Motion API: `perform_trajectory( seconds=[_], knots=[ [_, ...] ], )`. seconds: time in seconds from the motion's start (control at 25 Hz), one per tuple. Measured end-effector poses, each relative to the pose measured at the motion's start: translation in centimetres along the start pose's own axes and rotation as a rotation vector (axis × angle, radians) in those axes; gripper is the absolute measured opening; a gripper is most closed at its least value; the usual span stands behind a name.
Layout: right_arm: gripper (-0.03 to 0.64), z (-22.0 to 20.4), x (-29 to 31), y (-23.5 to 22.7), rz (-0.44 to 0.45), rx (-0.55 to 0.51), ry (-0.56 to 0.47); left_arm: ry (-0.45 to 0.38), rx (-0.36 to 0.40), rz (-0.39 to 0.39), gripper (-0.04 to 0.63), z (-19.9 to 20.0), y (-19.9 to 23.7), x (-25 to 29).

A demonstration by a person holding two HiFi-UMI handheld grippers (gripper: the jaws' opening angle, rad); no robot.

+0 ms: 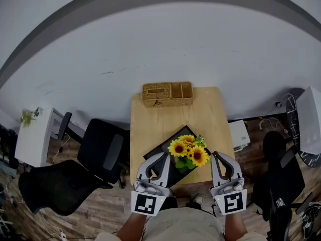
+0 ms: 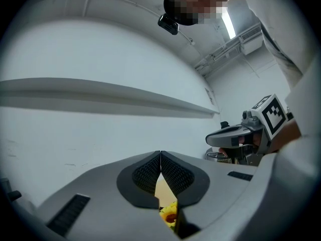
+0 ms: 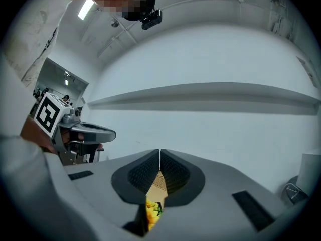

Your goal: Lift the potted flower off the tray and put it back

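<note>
One potted flower [image 1: 188, 152], flat black tray [image 1: 159, 148], woven basket [image 1: 167, 94]

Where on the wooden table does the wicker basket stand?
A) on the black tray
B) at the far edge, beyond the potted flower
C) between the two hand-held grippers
B: the wicker basket sits at the far edge of the table, while the potted flower stands on the black tray nearer the person.

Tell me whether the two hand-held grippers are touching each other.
Apart. The head view shows the left hand-held gripper and the right hand-held gripper on opposite sides of the potted flower, with its blooms filling the gap between them.
</note>
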State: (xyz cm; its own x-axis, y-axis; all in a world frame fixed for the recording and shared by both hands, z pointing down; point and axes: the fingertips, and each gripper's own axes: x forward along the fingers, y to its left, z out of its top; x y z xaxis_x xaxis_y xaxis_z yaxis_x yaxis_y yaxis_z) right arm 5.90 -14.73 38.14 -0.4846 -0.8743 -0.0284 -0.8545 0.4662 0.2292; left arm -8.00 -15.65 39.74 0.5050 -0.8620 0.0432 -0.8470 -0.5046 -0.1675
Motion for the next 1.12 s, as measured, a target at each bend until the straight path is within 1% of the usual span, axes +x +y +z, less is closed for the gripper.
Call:
perform_trajectory(
  seconds=[0.6,0.96,1.12],
  knots=[
    [0.017,-0.02,-0.07,-0.37,-0.004,0.0,-0.001,-0.013,0.004,-0.004,0.006,0.28,-0.11,0.13],
    [0.017,0.19,0.12,-0.18,-0.001,-0.007,-0.008,-0.012,-0.008,-0.002,0.006,0.21,0.03,-0.04],
    [0.017,-0.1,0.17,0.11,0.008,-0.011,0.009,-0.01,-0.006,-0.002,0.006,0.05,0.11,-0.15]
  ],
)
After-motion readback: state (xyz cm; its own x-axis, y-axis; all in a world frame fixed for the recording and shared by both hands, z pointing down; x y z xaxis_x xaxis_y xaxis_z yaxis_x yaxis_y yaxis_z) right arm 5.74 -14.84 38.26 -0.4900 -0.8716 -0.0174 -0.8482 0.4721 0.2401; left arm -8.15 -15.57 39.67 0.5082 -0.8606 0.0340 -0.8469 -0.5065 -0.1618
